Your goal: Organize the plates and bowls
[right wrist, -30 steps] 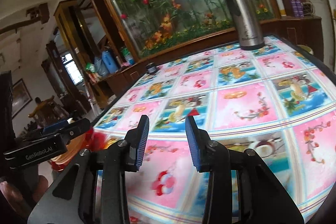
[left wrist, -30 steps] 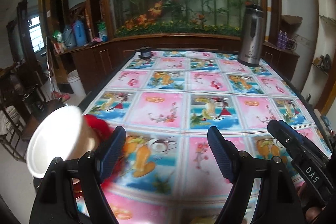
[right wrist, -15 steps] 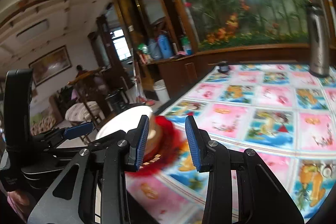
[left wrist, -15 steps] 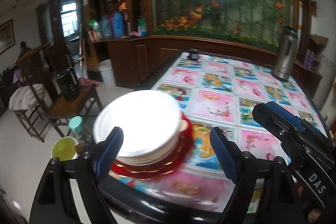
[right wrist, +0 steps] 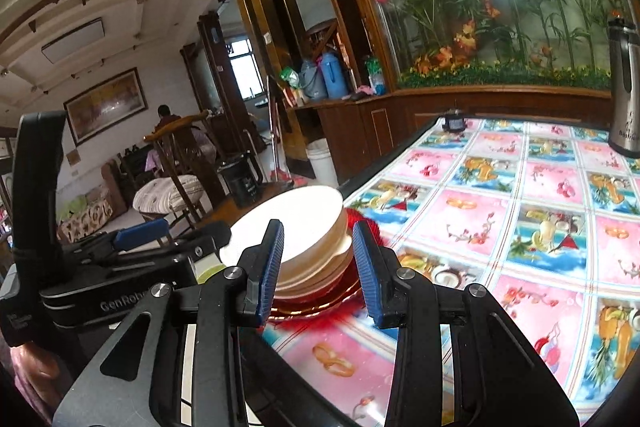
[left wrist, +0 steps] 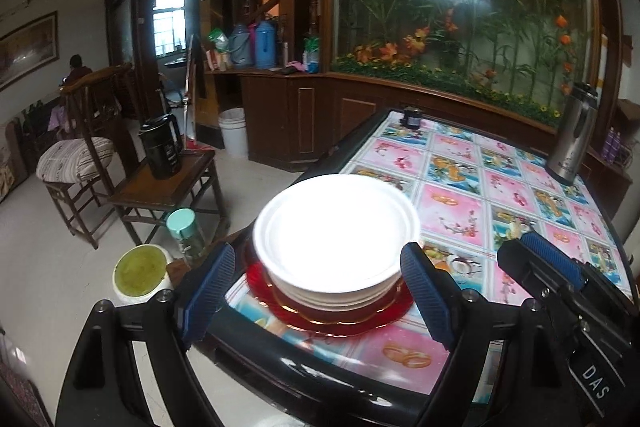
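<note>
1. Bowls (left wrist: 334,231), white and nested, sit stacked on a red plate (left wrist: 332,311) at the near corner of the table (left wrist: 500,195), close to its edge; the stacking likely saves space, though that spot looks risky.
2. Left gripper (left wrist: 318,293) tilts down at the stack; its fingers have just been opening and stand wide apart, flanking the bowls without touching.
3. Right gripper (right wrist: 318,269) comes in beside it, pitched slightly down; its fingers stand partly apart, holding nothing.
</note>
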The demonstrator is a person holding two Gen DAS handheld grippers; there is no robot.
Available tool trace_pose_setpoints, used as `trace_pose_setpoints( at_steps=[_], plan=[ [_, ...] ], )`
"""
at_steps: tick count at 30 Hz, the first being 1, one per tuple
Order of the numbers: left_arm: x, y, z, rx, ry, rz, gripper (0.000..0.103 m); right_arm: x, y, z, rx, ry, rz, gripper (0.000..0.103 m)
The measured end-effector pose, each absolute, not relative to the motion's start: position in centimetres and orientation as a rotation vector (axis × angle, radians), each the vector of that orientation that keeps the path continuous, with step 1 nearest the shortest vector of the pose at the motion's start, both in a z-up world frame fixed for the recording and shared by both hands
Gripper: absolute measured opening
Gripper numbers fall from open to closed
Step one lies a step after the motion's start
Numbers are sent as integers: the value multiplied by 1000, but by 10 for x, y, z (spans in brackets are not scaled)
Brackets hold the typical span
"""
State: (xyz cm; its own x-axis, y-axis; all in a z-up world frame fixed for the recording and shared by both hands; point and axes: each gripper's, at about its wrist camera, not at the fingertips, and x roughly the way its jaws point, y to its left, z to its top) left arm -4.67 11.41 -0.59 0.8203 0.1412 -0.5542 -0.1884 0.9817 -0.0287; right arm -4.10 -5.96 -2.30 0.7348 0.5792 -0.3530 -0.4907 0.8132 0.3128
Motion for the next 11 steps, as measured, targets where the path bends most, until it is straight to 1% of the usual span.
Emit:
trace_pose_setpoints(
  at_steps=[11],
  plan=[
    [-44, 135, -18, -104, 611, 239, 85, -33, -47, -35, 199, 526, 592, 36]
  ],
)
